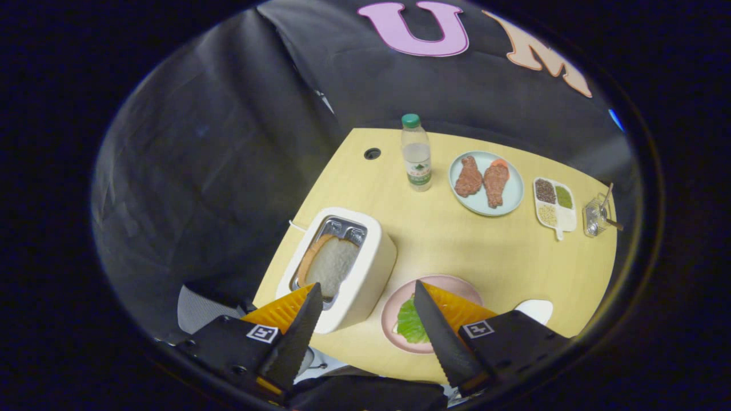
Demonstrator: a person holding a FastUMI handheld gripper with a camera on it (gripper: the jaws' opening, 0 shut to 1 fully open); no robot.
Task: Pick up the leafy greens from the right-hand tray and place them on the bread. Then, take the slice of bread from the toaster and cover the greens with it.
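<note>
1. Bench [457, 240]: a pale wooden top carrying every item below; a round cable hole [372, 153] sits near its far corner.
2. My hand-held gripper [365, 331]: held above the near edge of the bench, its two fingers spread wide apart and gripping nothing. One finger [297, 337] overlaps the near end of the toaster; the other finger [442, 337] lies across the pink plate.
3. Toaster [365, 274]: a white, rounded box standing near the bench's near edge, beside the pink plate. Its slot opens upward, and its long axis runs from the near fingertip away toward the cable hole.
4. Slice of bread [331, 265]: standing on edge in the toaster slot, brown crust visible along its far side. Its long axis follows the slot.
5. Pink plate [400, 302]: just beside the toaster, partly hidden behind my finger.
6. Leafy greens [411, 322]: lying flat on the pink plate, just inside the finger that crosses it. I cannot tell whether bread lies beneath them.
7. Blue plate [511, 200]: farther back, holding two brown meat pieces [482, 182], long axes pointing roughly away from me.
8. Water bottle [417, 154]: upright, green cap on top, between the cable hole and the blue plate.
9. Divided white dish [554, 208]: beyond the blue plate, with dark, green and pale fillings.
10. Small wire basket [597, 217]: just past the divided dish.
</note>
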